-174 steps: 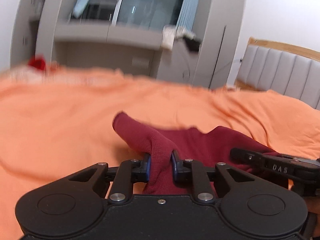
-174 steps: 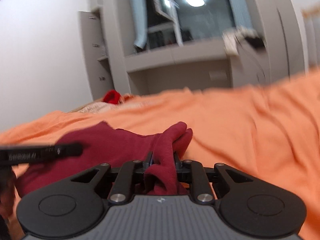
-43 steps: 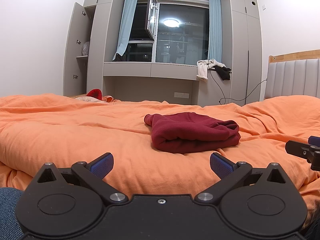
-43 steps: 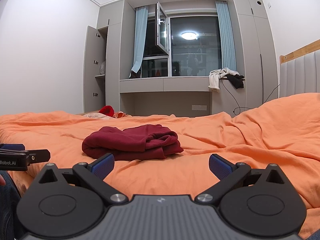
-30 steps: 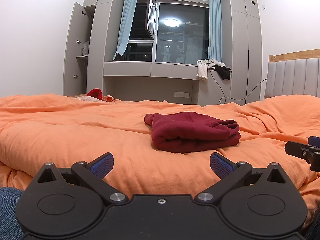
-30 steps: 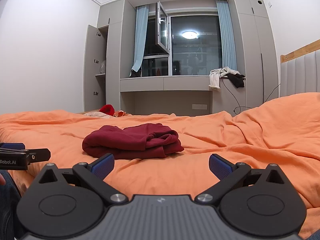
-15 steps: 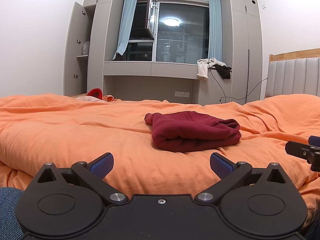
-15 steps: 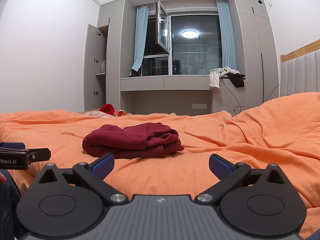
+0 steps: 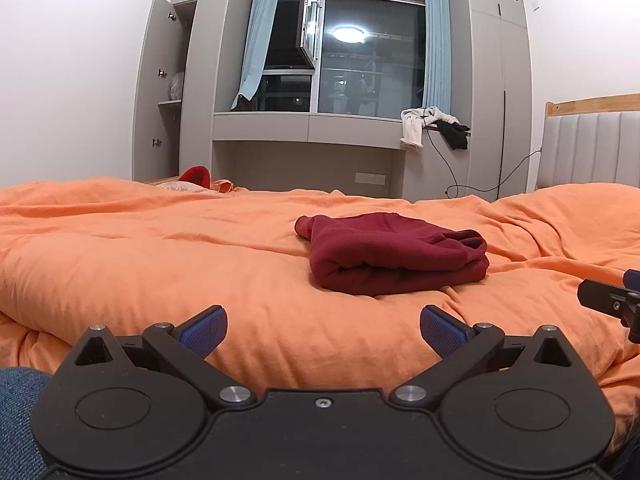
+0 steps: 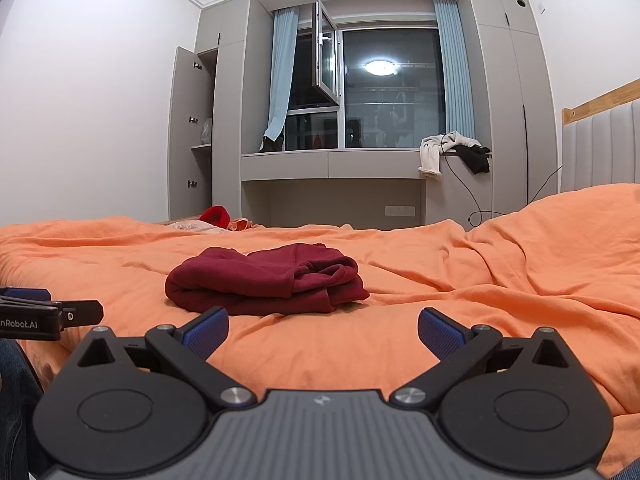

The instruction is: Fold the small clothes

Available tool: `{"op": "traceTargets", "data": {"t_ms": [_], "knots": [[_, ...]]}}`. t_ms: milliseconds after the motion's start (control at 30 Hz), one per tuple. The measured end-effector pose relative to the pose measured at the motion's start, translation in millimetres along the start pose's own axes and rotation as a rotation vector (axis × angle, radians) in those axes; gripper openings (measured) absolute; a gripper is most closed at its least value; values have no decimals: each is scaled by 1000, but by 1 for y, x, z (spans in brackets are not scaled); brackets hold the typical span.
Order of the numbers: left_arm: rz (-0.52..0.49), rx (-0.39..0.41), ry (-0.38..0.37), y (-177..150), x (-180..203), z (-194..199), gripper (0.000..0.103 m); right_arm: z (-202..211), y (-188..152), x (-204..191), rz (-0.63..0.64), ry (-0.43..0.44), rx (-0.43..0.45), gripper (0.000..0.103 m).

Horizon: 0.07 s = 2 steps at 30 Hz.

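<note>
1. The garment (image 9: 394,258), dark red, lies folded in a thick bundle on the orange duvet (image 9: 160,264), about mid-bed; in the right wrist view (image 10: 264,280) it sits left of centre, its rolled edge toward the camera.
2. Nothing touches the garment; both grippers are on its near side, well apart from it.
3. Left gripper (image 9: 323,328): jaws spread wide, blue pads (image 9: 204,330) far apart, nothing between them. It is held low and level just above the near part of the duvet, pointing across the bed at the garment.
4. Right gripper (image 10: 323,330): also wide open and empty, low and level, aimed past the garment's right end.
5. Each gripper's tip shows at the edge of the other's view, so they are side by side.
6. Far side: an open cupboard (image 10: 192,136) on the left with a pale object on a shelf, too small to identify.
7. A window (image 10: 384,88) stands behind the bed, with white and black clothes (image 10: 452,152) draped over its ledge.
8. A padded headboard (image 9: 588,148) is at the right.
9. A bright red item (image 9: 196,174) lies at the duvet's far left edge.
</note>
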<state>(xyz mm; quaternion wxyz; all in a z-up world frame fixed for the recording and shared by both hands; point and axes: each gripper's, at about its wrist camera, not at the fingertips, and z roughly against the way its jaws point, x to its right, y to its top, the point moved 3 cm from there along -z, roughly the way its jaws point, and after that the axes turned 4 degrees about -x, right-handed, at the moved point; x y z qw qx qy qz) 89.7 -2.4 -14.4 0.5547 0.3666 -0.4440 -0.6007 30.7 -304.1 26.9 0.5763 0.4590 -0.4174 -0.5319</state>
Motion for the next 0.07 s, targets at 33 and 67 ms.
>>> {"op": "traceTargets", "data": {"t_ms": [33, 67], "knots": [[1, -3, 1, 0, 0, 0, 102, 1, -1, 0, 0, 0, -1, 103], [1, -5, 2, 1, 0, -1, 102, 0, -1, 0, 0, 0, -1, 103]]}}
